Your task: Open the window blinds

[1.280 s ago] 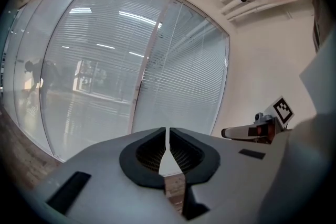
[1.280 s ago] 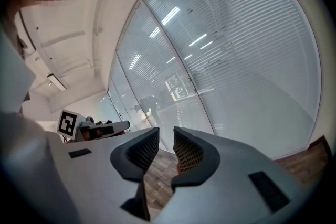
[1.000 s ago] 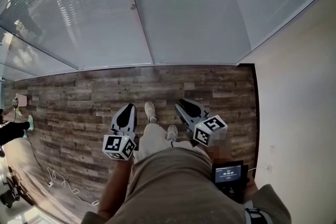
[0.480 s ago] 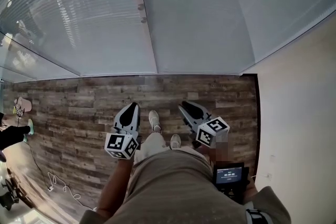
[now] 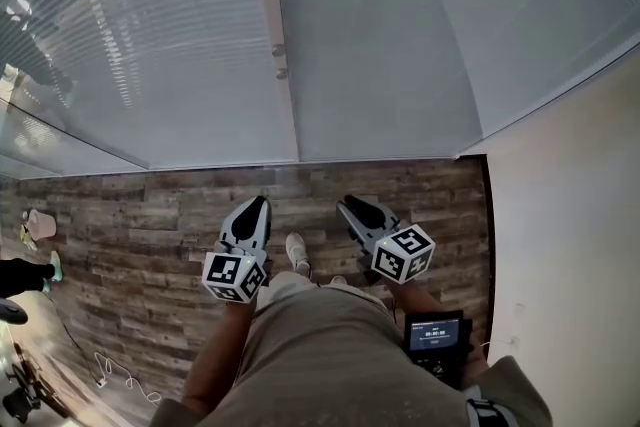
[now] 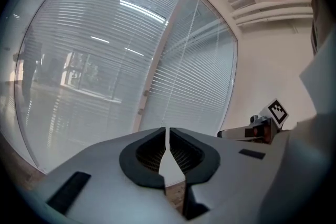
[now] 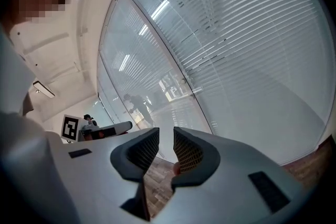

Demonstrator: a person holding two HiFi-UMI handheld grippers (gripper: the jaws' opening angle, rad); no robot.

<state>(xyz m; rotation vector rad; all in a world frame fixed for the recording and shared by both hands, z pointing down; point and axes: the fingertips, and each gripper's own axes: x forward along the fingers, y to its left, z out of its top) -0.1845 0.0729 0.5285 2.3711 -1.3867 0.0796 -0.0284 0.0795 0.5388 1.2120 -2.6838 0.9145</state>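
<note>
I take the white window post (image 5: 284,25) as my mark. The window blinds (image 5: 400,35) hang on both sides of it, slats down and turned flat. Through the panel left of the post I can make out a dim view beyond. Two small knobs (image 5: 280,61) sit one above the other on the post.

The left gripper (image 5: 262,201) points at the foot of the post from just left of it. In the left gripper view its fingers (image 6: 155,145) are closed to a hairline, with nothing between them. The right gripper (image 5: 345,203) points the same way from just right of the post. Its fingers (image 7: 144,149) stand a narrow gap apart, and only the floor and glass show through. Neither gripper touches the blinds. A strip of wooden floor (image 5: 150,215) lies between them and the post's foot. A cream wall (image 5: 570,215) closes the scene far to the right of the post, and a small screen device (image 5: 435,333) hangs at my operator's hip.

Against a second ago, the post and its knobs sit lower in the head view, the floor strip has narrowed, and both grippers have come nearer the blinds. The slats lie as they did.
</note>
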